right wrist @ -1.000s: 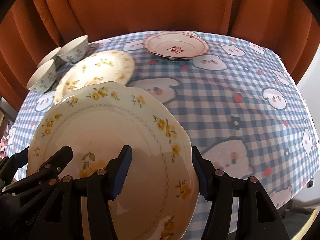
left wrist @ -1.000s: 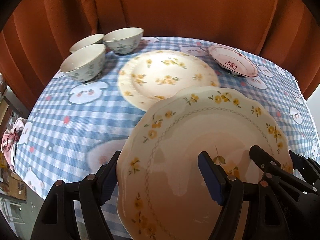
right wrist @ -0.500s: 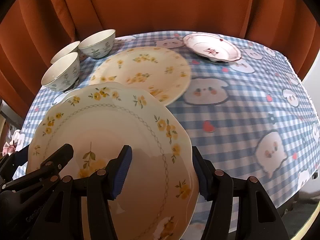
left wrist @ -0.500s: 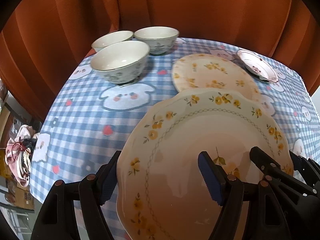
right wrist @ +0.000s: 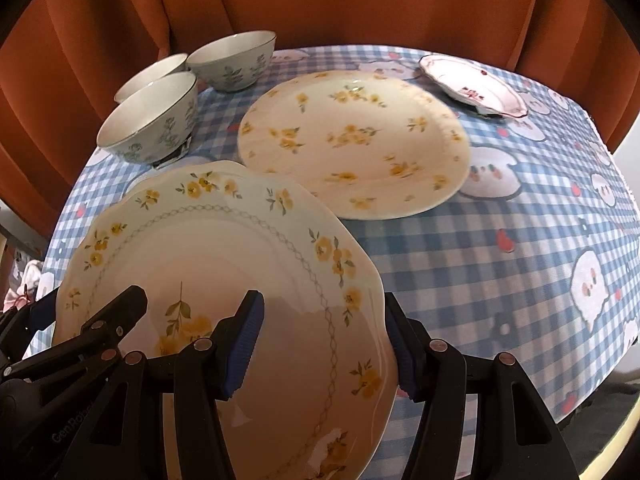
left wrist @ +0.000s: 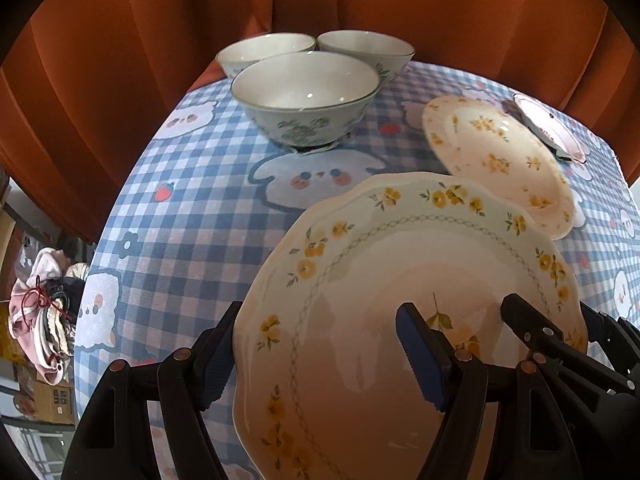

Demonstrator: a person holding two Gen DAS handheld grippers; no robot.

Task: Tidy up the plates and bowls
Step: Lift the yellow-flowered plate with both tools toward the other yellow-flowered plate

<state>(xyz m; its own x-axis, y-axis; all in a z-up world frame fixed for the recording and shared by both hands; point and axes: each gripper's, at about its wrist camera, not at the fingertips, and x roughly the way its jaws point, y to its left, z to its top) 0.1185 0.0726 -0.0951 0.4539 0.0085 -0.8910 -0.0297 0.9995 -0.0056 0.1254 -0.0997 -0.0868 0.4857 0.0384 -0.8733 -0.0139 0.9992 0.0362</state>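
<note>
Both grippers hold one scalloped cream plate with yellow flowers (left wrist: 400,280) above the table. My left gripper (left wrist: 320,364) is shut on its left rim; my right gripper (right wrist: 324,344) is shut on its right rim, and the plate also shows in the right wrist view (right wrist: 224,264). A second yellow-flowered plate (right wrist: 352,140) lies flat on the table beyond it. Three white bowls with green sprigs (left wrist: 304,92) stand close together at the back left. A pink-patterned plate (right wrist: 472,84) lies at the back right.
The table wears a blue checked cloth with cartoon faces (right wrist: 520,220). An orange curtain (right wrist: 360,0) hangs right behind it. A bundle of cloth and boxes (left wrist: 44,312) lie on the floor off the table's left edge.
Both grippers have carried the held plate to the left, toward the bowls. The bowls now look nearer and more central; the flat yellow plate and the pink plate have shifted right in view.
</note>
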